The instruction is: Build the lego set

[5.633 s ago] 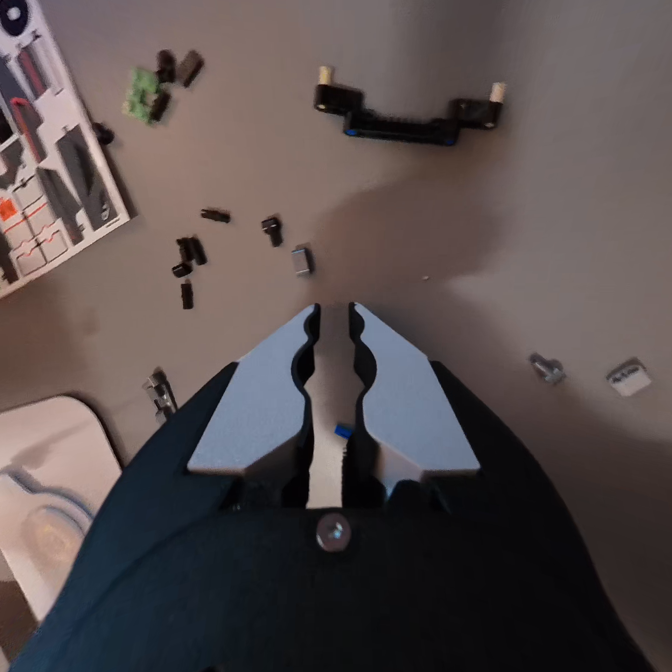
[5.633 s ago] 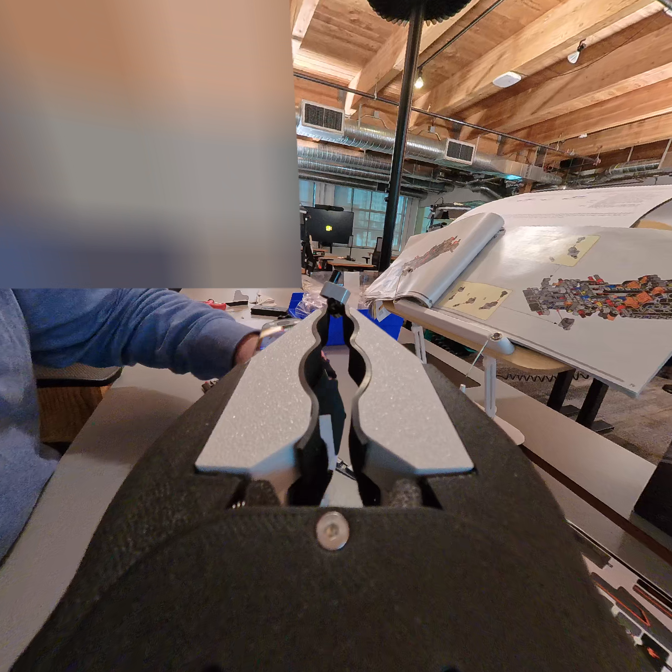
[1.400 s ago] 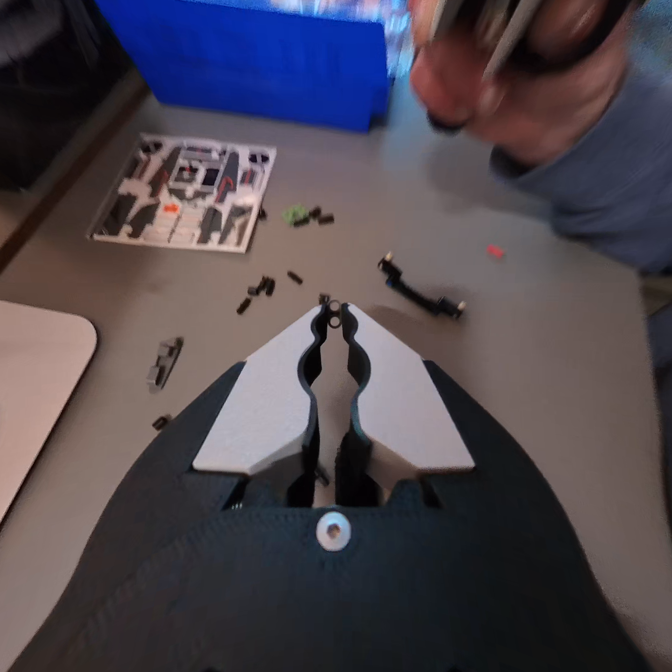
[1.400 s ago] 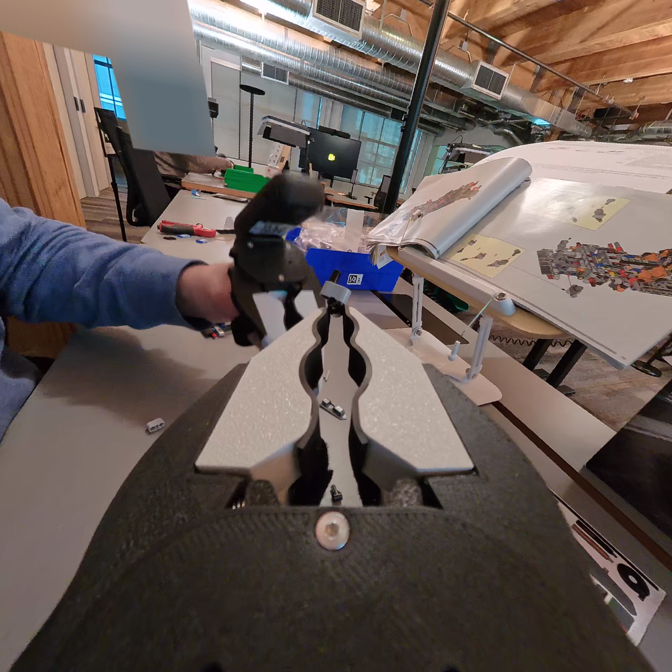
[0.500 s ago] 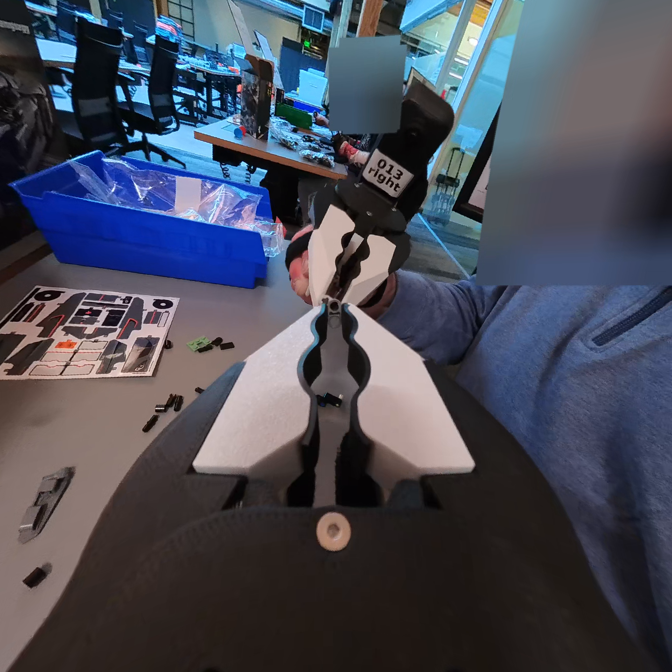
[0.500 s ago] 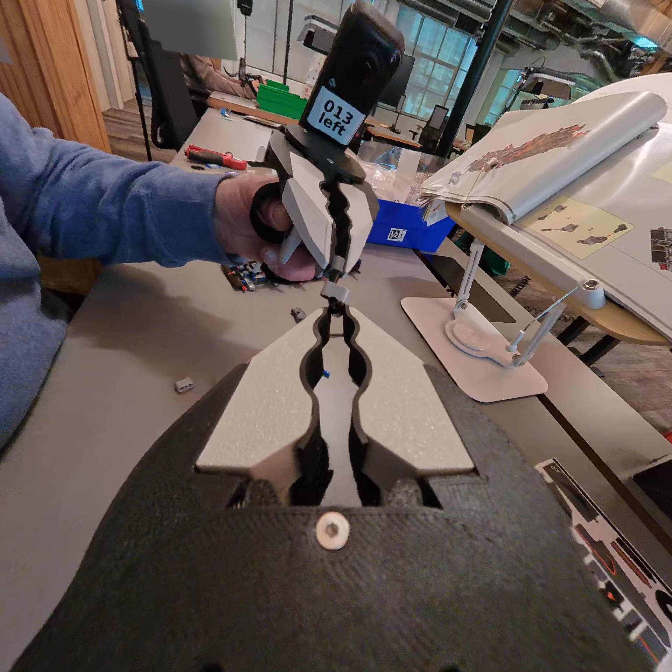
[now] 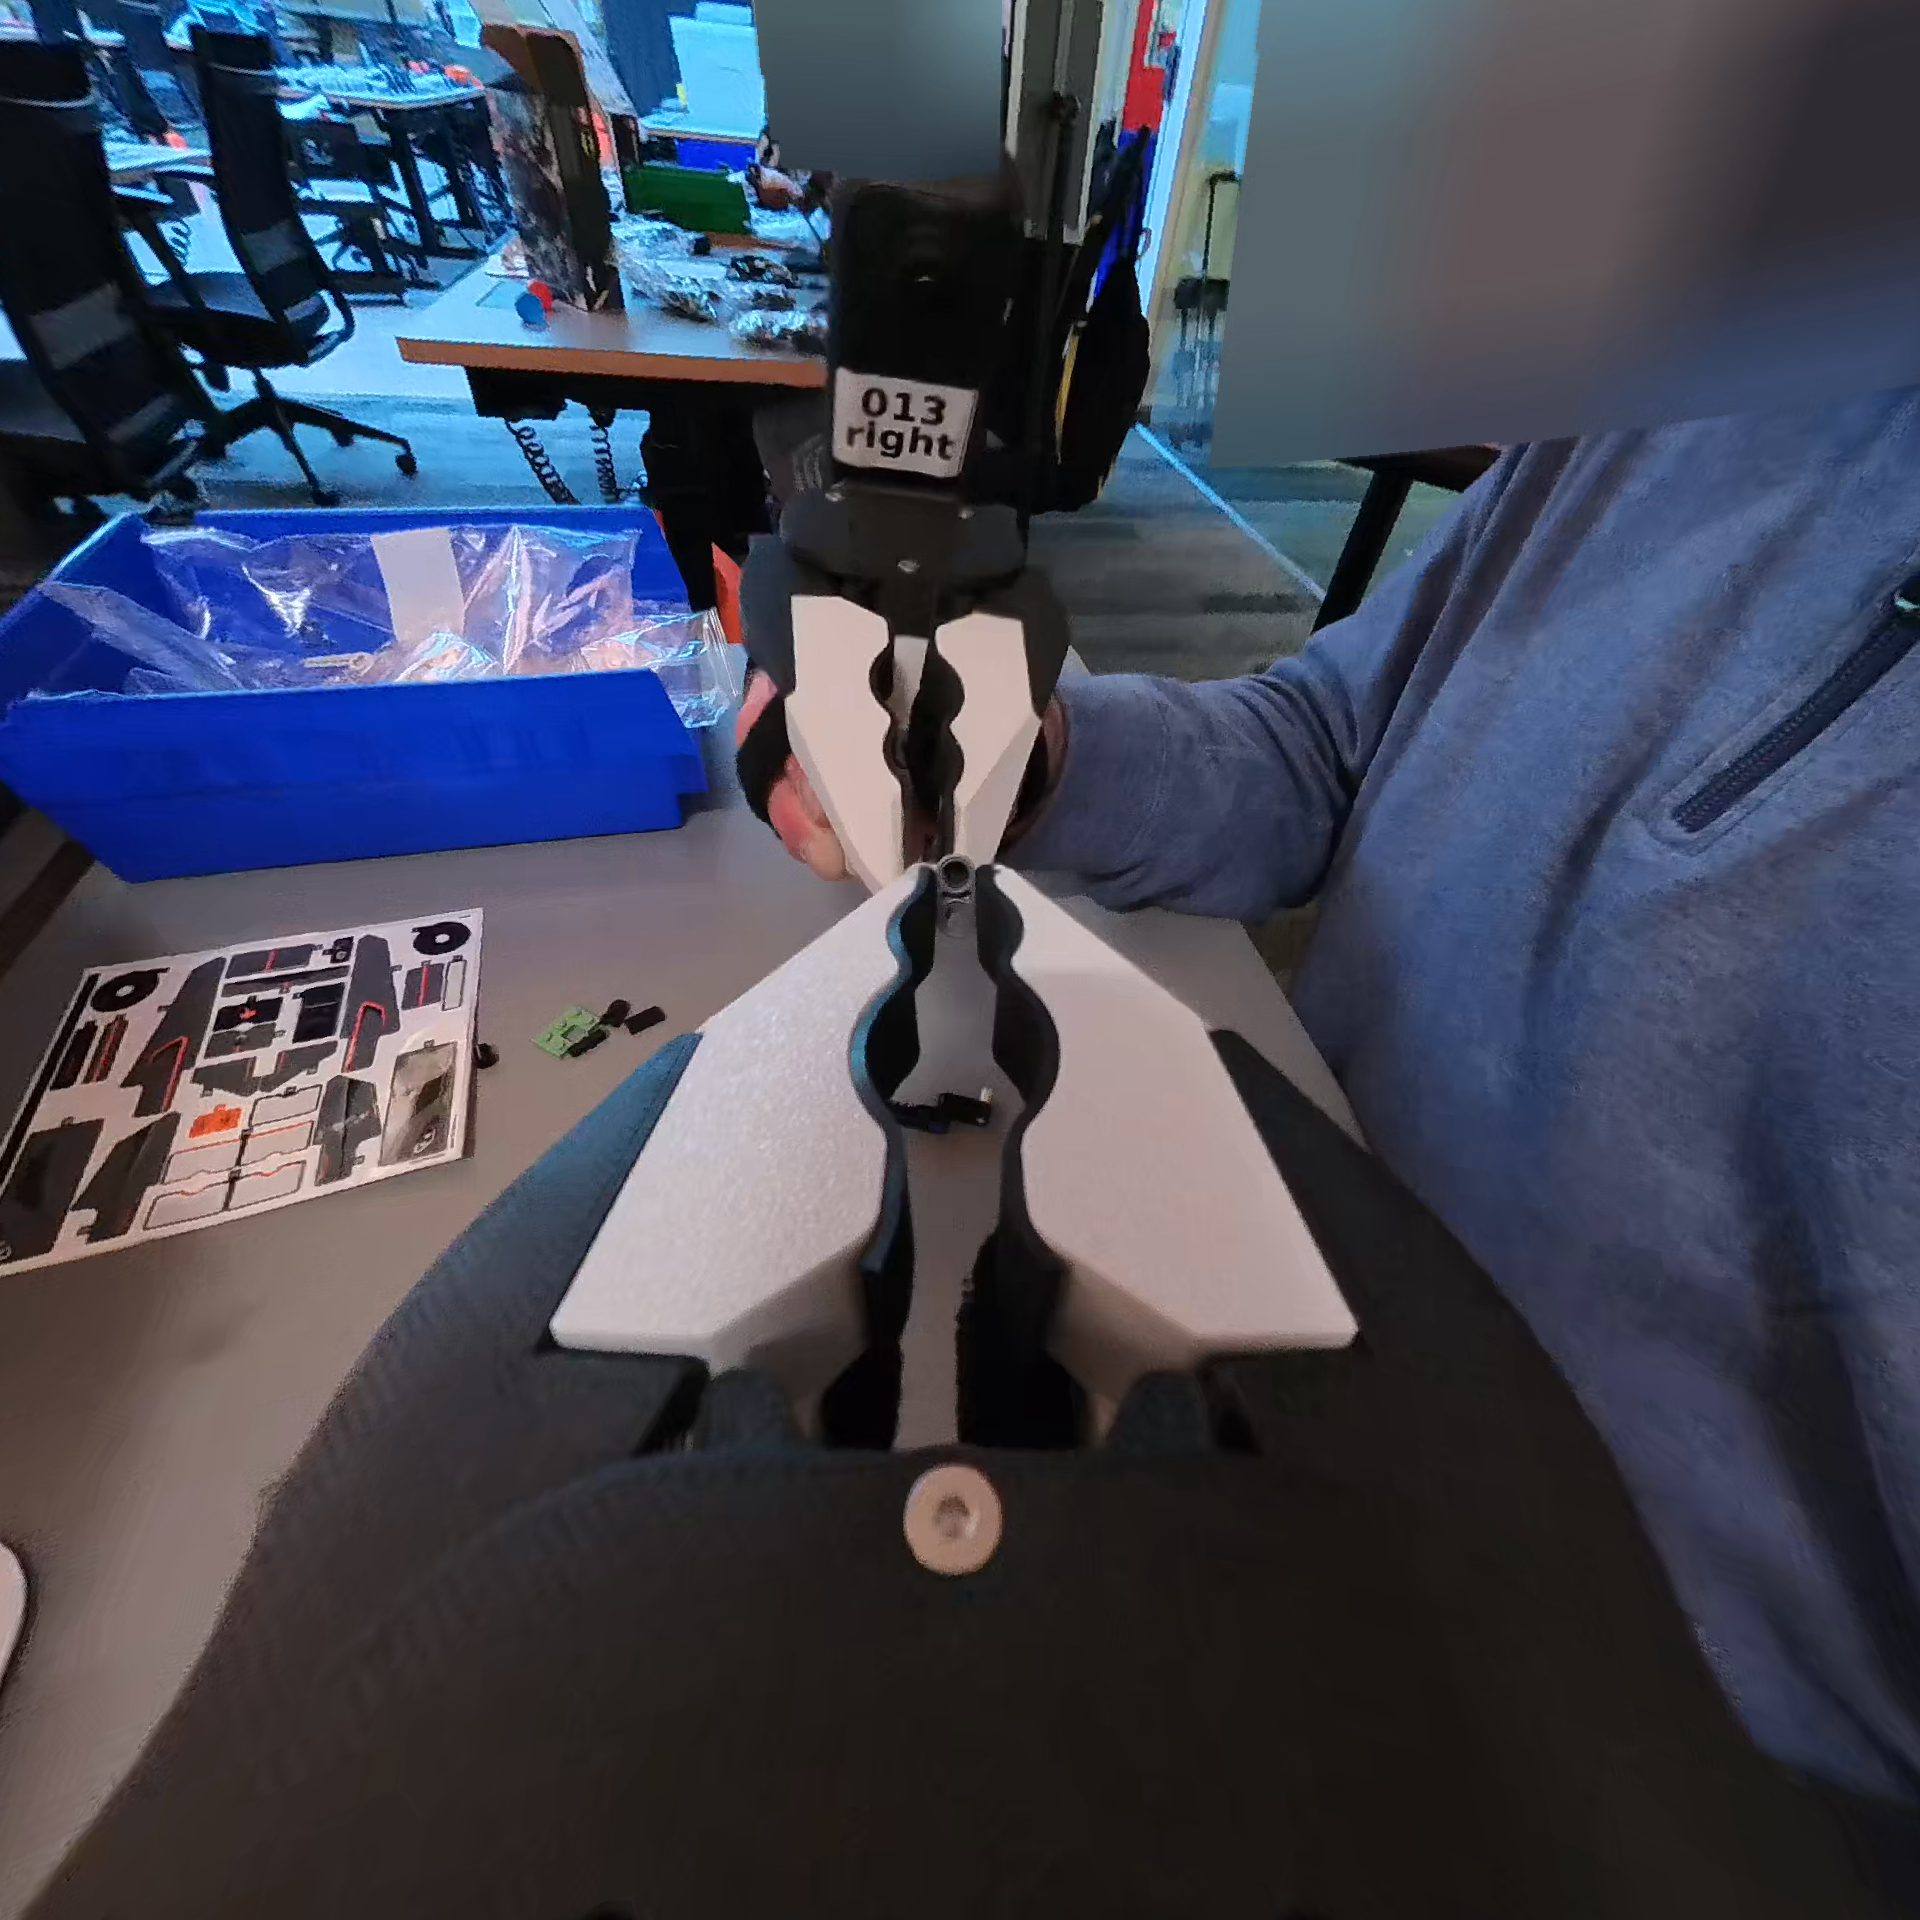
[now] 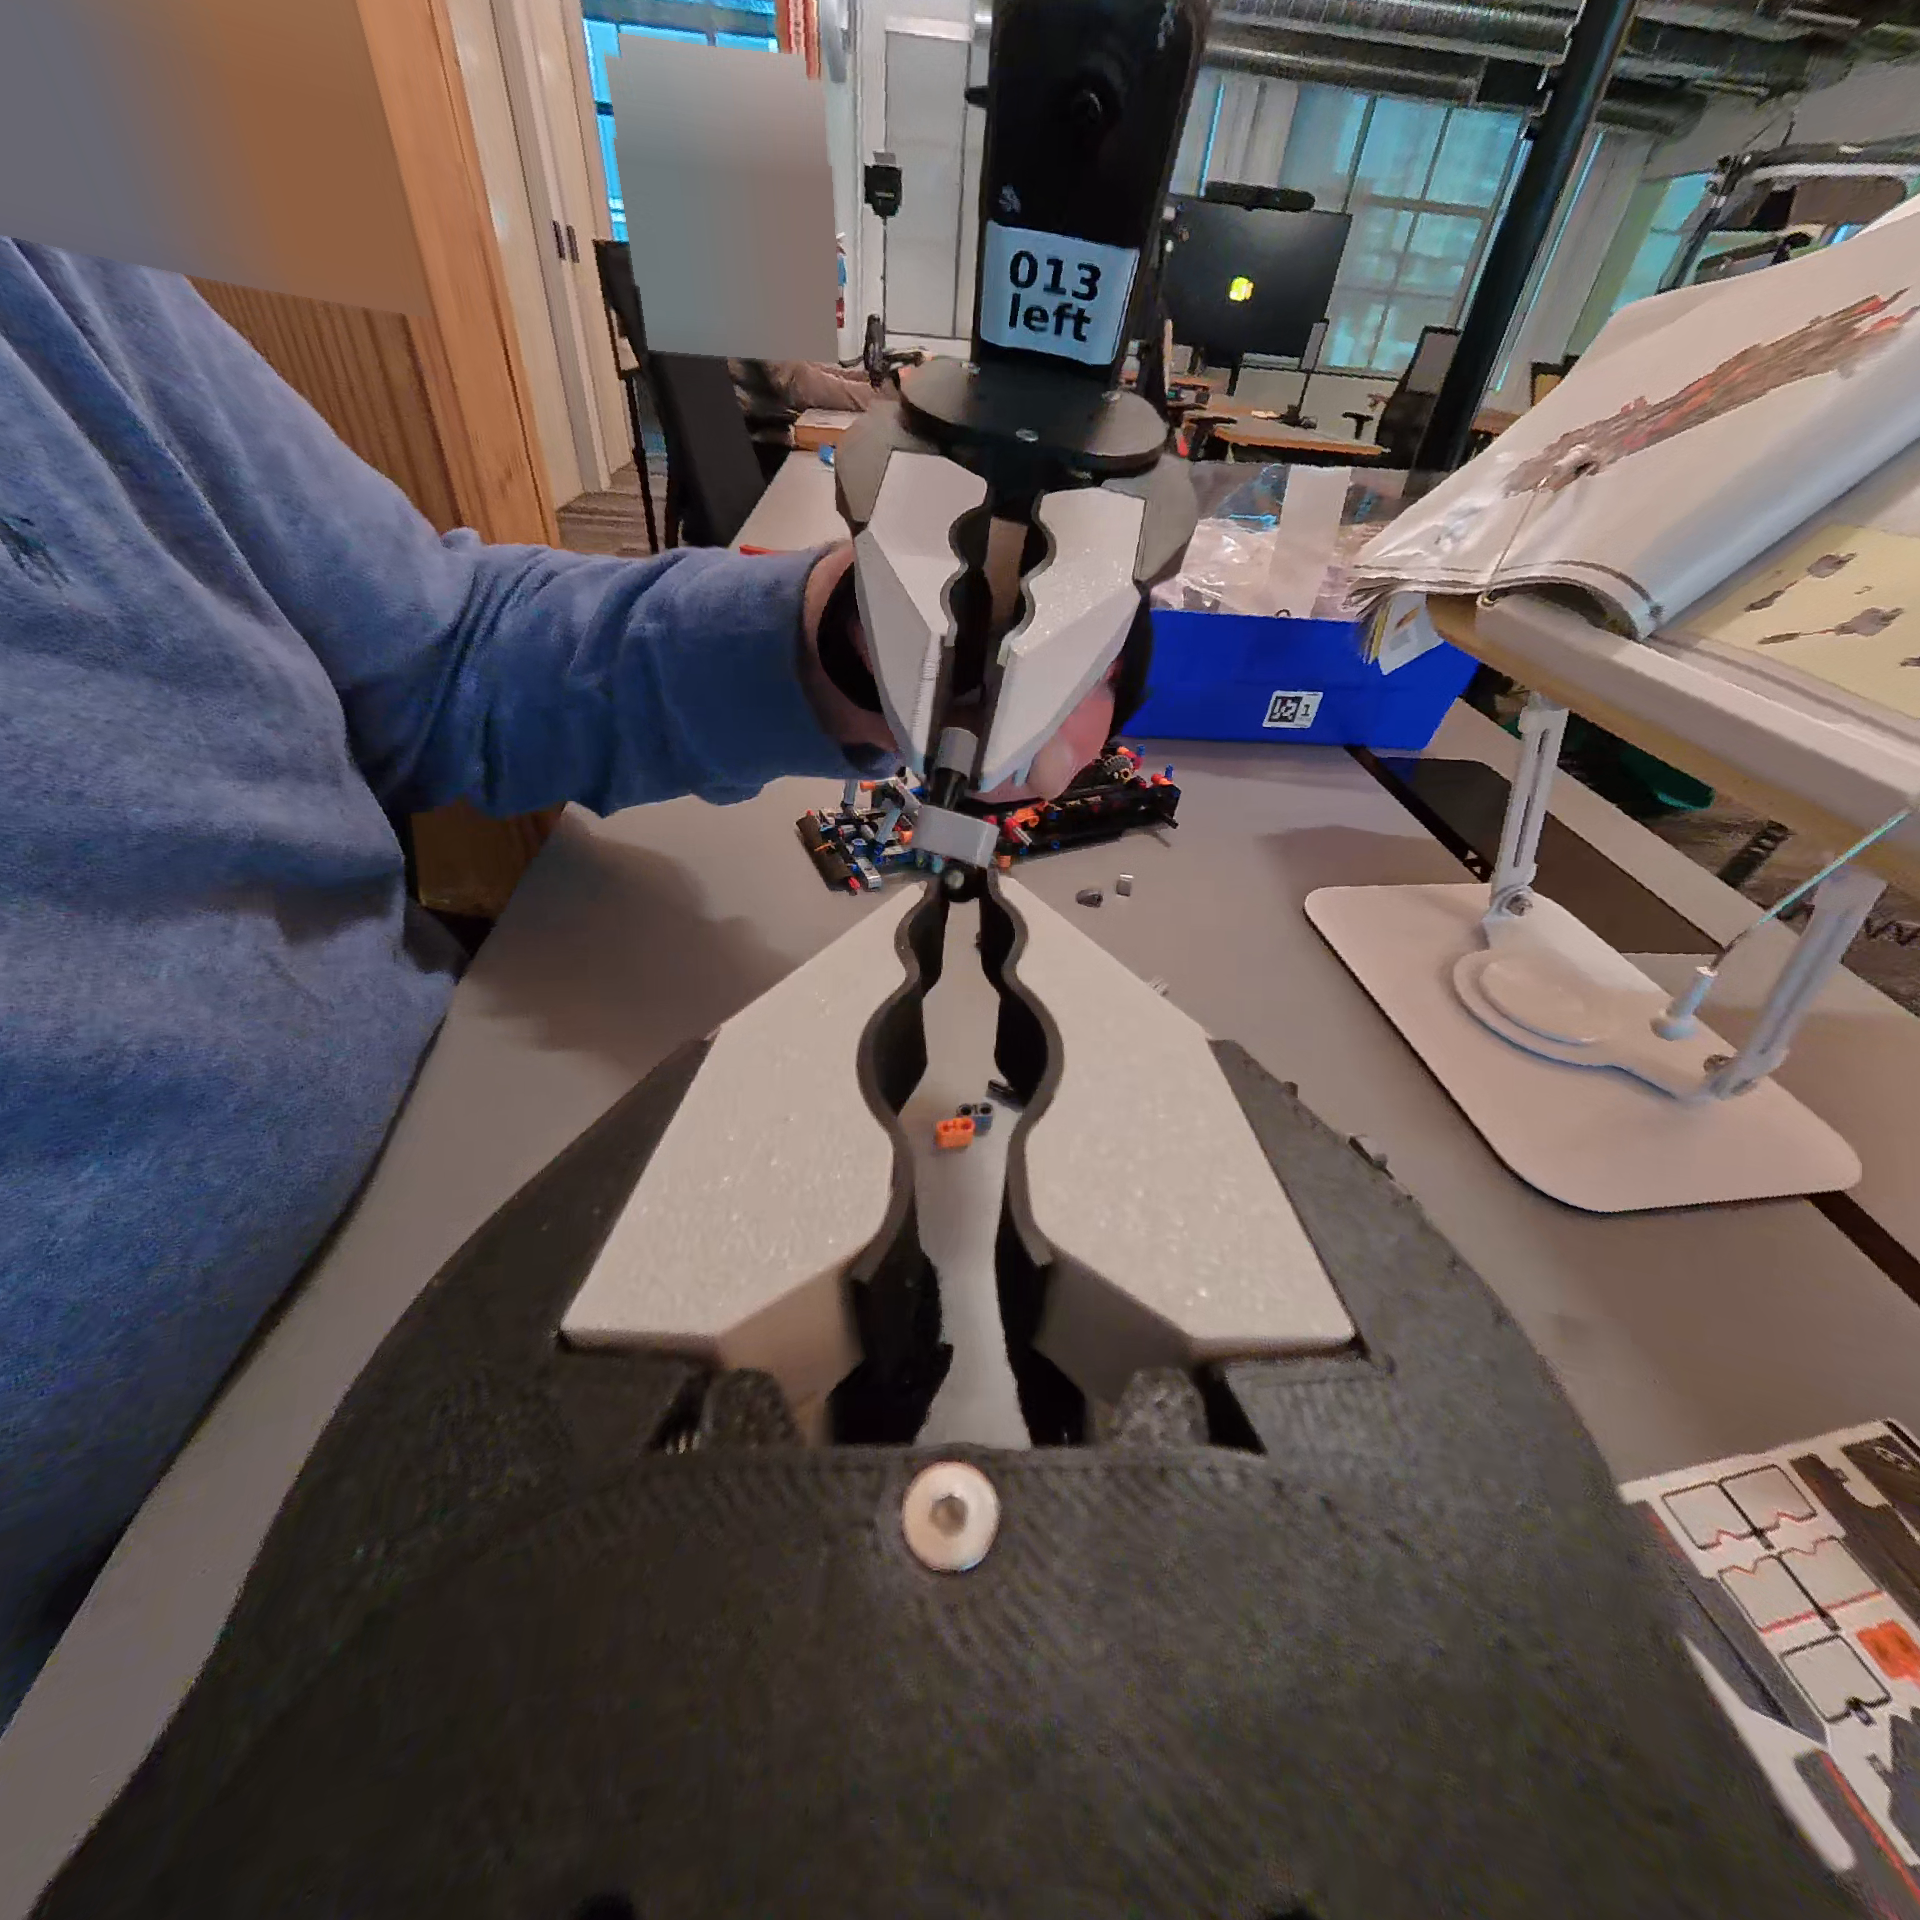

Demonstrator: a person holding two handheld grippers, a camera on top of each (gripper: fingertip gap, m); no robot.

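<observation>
The left gripper (image 8: 951, 784), clamped on a black pin (image 8: 943, 781) carrying a grey connector (image 8: 956, 836), meets the right gripper (image 8: 956, 883), which pinches a small black piece (image 8: 954, 881), above the table's (image 8: 644, 935) middle. This looks like mid-air joining; next, I judge, comes lining up the hole and pressing straight together.

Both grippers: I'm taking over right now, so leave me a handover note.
Left gripper: shut on a dark pin.
Right gripper: shut on a grey brick.
They are held tip to tip above the table; the pin meets the brick, but I can't tell if it is seated.
Done: a partial build lies on the table.
Left: probably press the pin home, then add the loose pieces.
</observation>
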